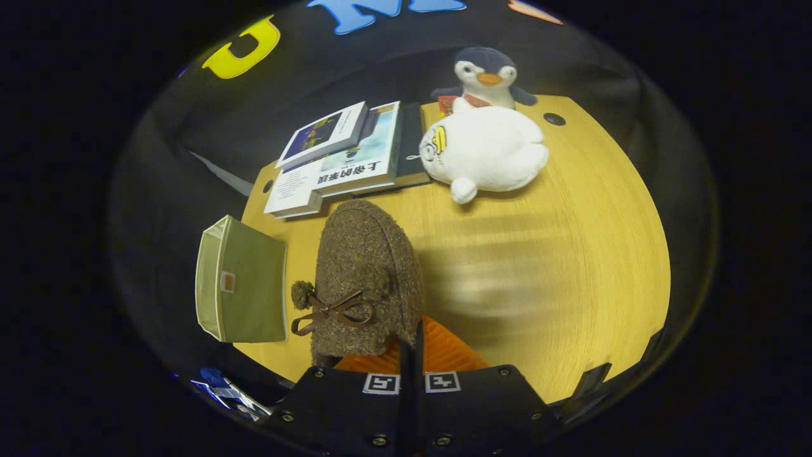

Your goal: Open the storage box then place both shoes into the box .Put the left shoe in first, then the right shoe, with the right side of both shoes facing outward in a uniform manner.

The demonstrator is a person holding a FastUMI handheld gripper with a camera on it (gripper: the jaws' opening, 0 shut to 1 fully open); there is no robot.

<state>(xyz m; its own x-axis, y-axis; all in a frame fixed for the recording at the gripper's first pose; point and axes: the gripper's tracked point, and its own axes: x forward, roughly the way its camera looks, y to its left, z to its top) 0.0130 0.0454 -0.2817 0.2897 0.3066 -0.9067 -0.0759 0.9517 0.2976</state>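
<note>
Wooden tabletop point(571, 254) is seen beneath the gripper point(411, 355), whose fingers are nearly closed, pinching the rear edge of a brown fuzzy shoe point(365, 273) lifted ahead. Shoe is judged light, soft; a rim hold suits. Green box point(244, 289) is just beside it.

the gripper point(409, 355) sits at the frame's lower centre, jaws drawn nearly together, clamped on the shoe point(365, 279).
</note>
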